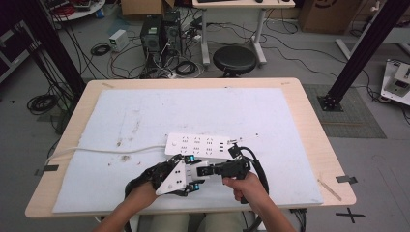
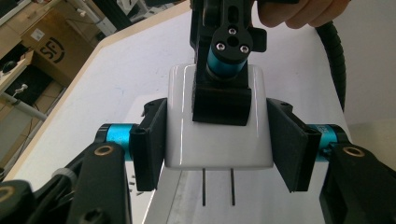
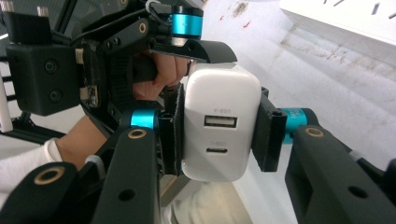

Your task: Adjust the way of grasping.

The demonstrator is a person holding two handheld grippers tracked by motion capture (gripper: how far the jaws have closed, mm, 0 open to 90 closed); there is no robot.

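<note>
A white USB charger (image 2: 219, 140) with two metal prongs (image 2: 217, 186) is held between both grippers just above the table's near side. My left gripper (image 2: 219, 144) is shut on it, one black pad pressed on each flat side. My right gripper (image 3: 219, 135) is shut on it too, gripping the other pair of sides, with the charger's two ports (image 3: 220, 122) facing its camera. In the high view the left gripper (image 1: 192, 177) and the right gripper (image 1: 210, 170) meet tip to tip, just in front of a white power strip (image 1: 198, 145).
The power strip lies on a white mat (image 1: 193, 106) that covers most of the wooden table (image 1: 309, 111); its white cable (image 1: 111, 151) runs off to the left edge. Beyond the table stand a black stool (image 1: 235, 59) and floor cables.
</note>
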